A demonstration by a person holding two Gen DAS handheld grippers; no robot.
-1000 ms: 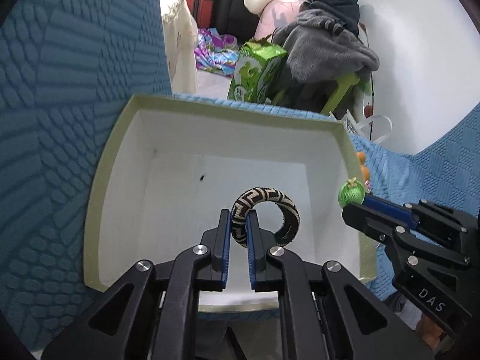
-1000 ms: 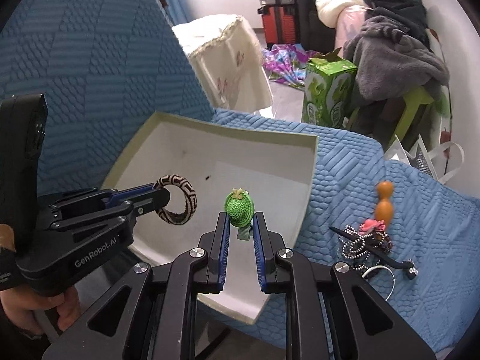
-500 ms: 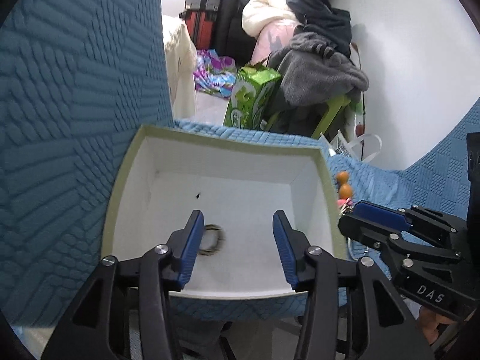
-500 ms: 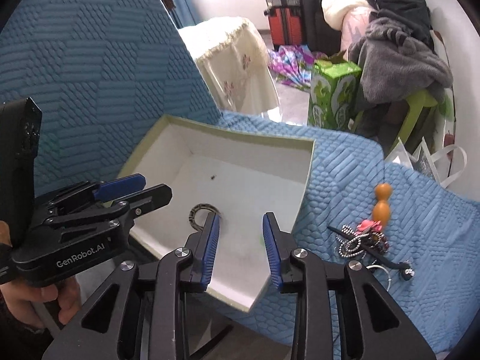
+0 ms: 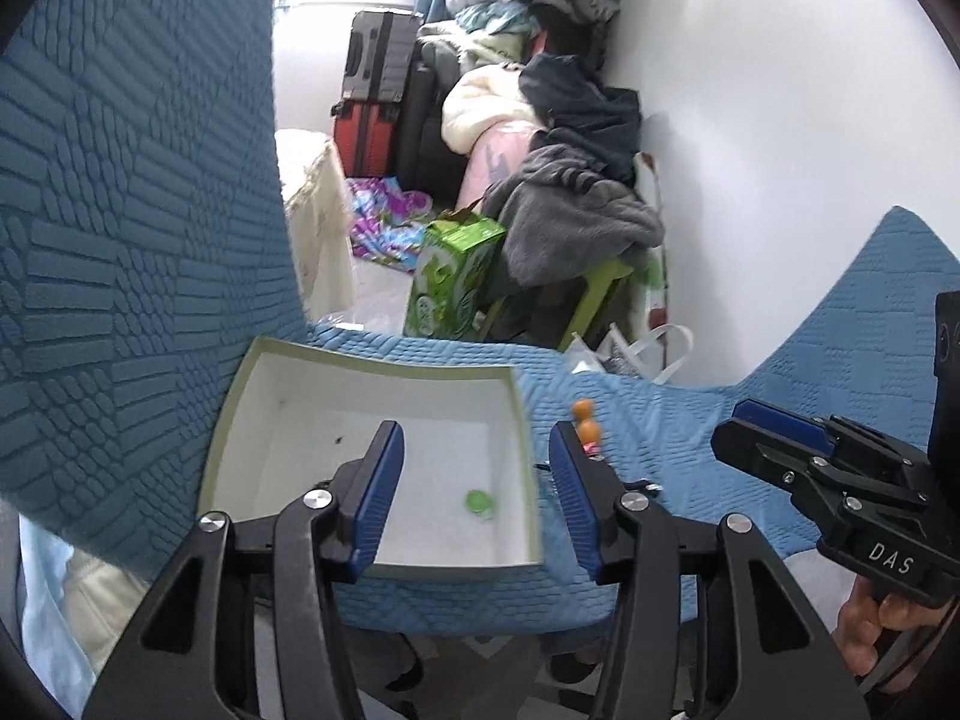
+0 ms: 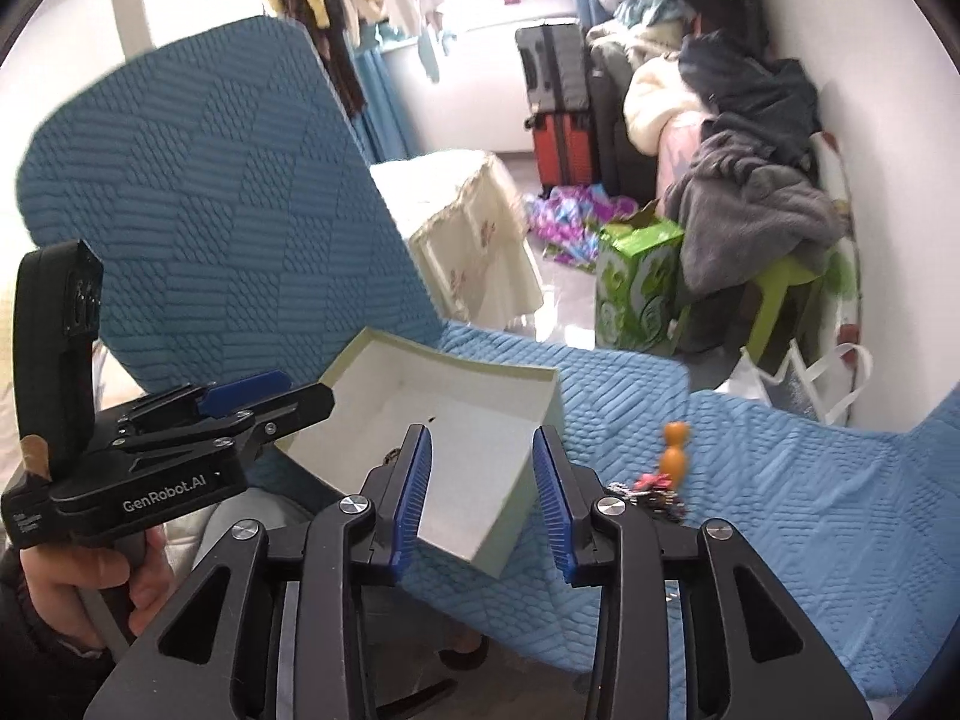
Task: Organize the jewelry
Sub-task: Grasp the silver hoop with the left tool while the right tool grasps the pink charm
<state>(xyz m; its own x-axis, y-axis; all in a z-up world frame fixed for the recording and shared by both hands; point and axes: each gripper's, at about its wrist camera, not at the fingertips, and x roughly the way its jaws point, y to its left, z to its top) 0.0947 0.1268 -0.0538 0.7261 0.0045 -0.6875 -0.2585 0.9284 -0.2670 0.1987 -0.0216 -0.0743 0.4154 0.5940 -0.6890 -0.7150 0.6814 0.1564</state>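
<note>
A: Jewelry is seen in two places: a green piece (image 5: 480,503) lies inside the white box (image 5: 384,367); a tangled heap (image 6: 651,489) lies on the blue cover (image 6: 780,480).

B: Left gripper (image 5: 476,501) and right gripper (image 6: 482,495) are held apart, jaws just opened, nothing gripped.

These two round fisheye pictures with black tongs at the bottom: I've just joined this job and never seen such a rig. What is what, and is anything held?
No robot here: a person's hand holds a black two-finger gripper, one in each hand, each with a camera looking along its blue-padded fingers. One picture looks along the left gripper, the other along the right gripper; each sees the other at its edge. Both have just been opening, and nothing is between their fingers. On the blue quilted seat cover sits a white open cardboard box holding a small green knitted ornament. Beside the box lie an orange gourd-shaped bead and a dark tangle of jewelry.
</note>
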